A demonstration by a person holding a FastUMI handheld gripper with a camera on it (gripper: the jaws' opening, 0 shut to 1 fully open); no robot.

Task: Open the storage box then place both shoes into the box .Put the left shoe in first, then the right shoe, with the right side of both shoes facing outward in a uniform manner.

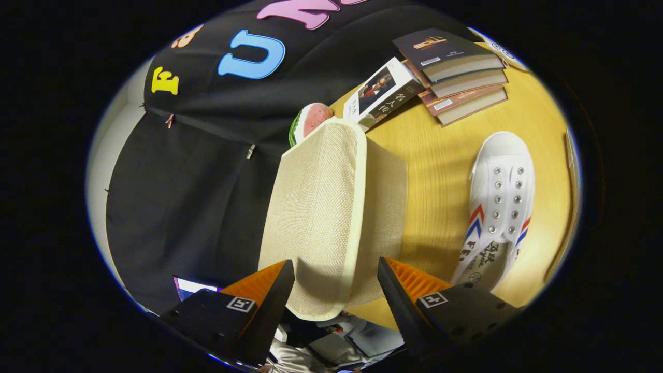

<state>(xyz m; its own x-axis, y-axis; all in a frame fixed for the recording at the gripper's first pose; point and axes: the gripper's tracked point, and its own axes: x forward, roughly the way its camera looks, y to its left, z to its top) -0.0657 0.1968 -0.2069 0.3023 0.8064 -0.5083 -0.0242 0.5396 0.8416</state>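
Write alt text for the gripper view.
The gripper is open, its fingers either side of the raised beige fabric lid of a storage box. Beyond it on the wooden table lie a white shoe, stacked books and a watermelon-slice toy.

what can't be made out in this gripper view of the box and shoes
- Storage box interior: hidden by its raised lid.
- Hand-held gripper: lid edge between the fingers; contact unclear.
- Red-and-green object: mostly behind the lid.
- White shoe: heel behind a finger.
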